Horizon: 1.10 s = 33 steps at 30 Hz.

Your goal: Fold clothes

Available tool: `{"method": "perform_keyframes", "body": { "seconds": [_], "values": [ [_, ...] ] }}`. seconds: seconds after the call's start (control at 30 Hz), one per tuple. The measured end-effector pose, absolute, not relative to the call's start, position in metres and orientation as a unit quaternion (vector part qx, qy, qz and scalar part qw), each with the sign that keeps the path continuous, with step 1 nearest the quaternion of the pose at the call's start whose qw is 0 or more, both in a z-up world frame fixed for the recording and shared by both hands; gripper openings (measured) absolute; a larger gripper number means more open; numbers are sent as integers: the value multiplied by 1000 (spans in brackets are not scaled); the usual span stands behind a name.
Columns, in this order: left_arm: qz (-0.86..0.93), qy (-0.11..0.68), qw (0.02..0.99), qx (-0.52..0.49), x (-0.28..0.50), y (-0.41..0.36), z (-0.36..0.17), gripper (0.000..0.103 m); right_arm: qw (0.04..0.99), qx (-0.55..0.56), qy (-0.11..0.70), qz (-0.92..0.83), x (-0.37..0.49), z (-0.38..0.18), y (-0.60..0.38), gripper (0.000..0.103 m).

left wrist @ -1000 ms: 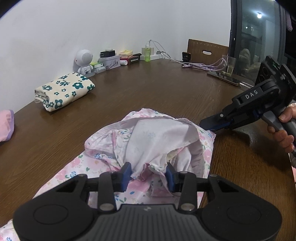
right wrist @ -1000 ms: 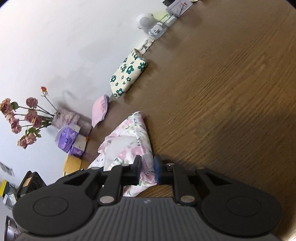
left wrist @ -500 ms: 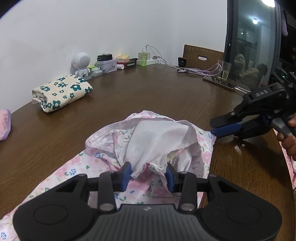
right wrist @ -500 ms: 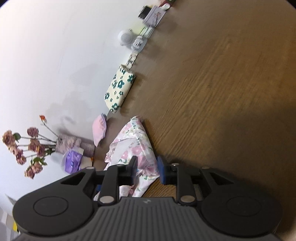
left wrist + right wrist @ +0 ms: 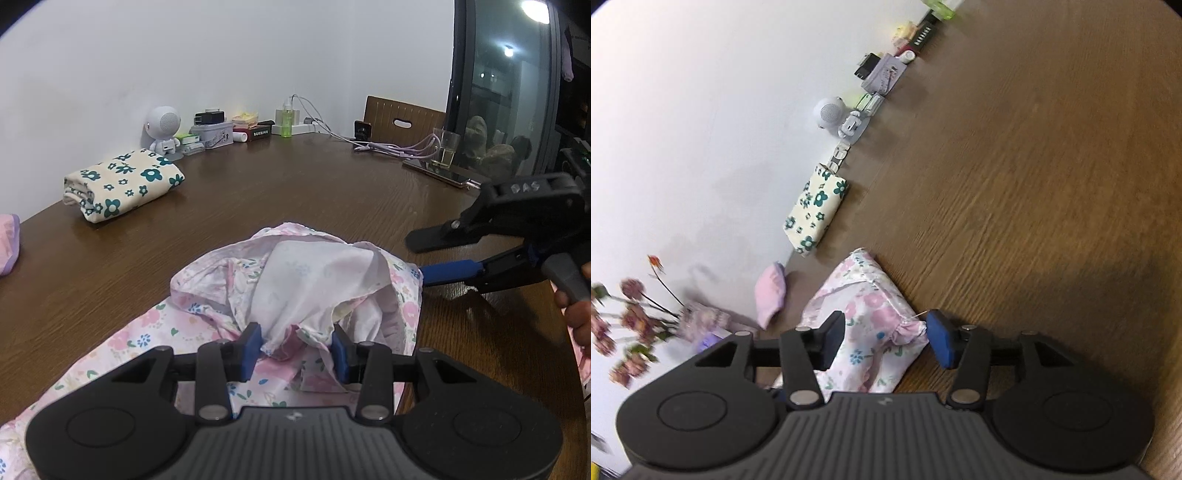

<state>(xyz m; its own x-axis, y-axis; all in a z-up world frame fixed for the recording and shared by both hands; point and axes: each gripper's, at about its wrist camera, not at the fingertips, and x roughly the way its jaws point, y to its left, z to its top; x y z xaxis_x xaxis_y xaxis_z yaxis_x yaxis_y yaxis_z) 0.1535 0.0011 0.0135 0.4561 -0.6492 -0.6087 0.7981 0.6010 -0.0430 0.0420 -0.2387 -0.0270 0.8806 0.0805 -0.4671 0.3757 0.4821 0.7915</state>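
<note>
My left gripper (image 5: pixel 295 347) pinches a bunched fold of the pink floral garment (image 5: pixel 317 280), its fingers (image 5: pixel 251 345) clamped on the cloth to anchor the half-folded heap on the worktop (image 5: pixel 295 192) while the other side is let go. My right gripper (image 5: pixel 886 338) has its fingers (image 5: pixel 940 343) opening, the hem lying loose between them, no longer pressed. A second ago they were nearly closed on that hem; my left grip is unchanged. A folded cream floral cloth (image 5: pixel 123 184) waits by the wall.

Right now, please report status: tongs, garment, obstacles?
Left tongs shut on pink floral garment. Right tongs opening, garment edge between, unpressed. Nothing in the way.
</note>
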Motion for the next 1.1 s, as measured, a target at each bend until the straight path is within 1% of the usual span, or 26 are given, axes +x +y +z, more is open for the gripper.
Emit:
{"method": "perform_keyframes", "body": {
  "seconds": [0.1, 0.17, 0.23, 0.3, 0.37, 0.4, 0.43, 0.6, 0.9, 1.1],
  "values": [
    [-431, 297, 843, 123, 154, 2, 13, 38, 839, 484, 229, -95, 47, -26, -234, 46],
    [-431, 297, 843, 122, 155, 2, 13, 38, 838, 485, 230, -94, 46, -27, -235, 40],
    [-431, 297, 843, 122, 154, 2, 13, 38, 833, 493, 234, -90, 45, -31, -235, 28],
    [-431, 296, 843, 122, 154, 2, 13, 38, 830, 497, 236, -88, 43, -35, -236, 21],
    [-431, 296, 844, 121, 154, 2, 13, 38, 833, 491, 239, -85, 42, -35, -235, 18],
    [-431, 296, 844, 121, 153, 2, 13, 38, 835, 488, 241, -83, 42, -34, -235, 12],
    [-430, 296, 844, 121, 153, 2, 13, 38, 840, 480, 241, -77, 42, -33, -234, 10],
    [-428, 296, 845, 120, 153, 2, 13, 38, 870, 424, 242, -63, 46, -18, -226, 10],
    [-427, 294, 846, 123, 151, 2, 13, 38, 898, 364, 243, -52, 49, 2, -217, 9],
    [-428, 294, 846, 122, 151, 3, 13, 38, 893, 373, 247, -52, 48, -3, -218, 10]
  ]
}}
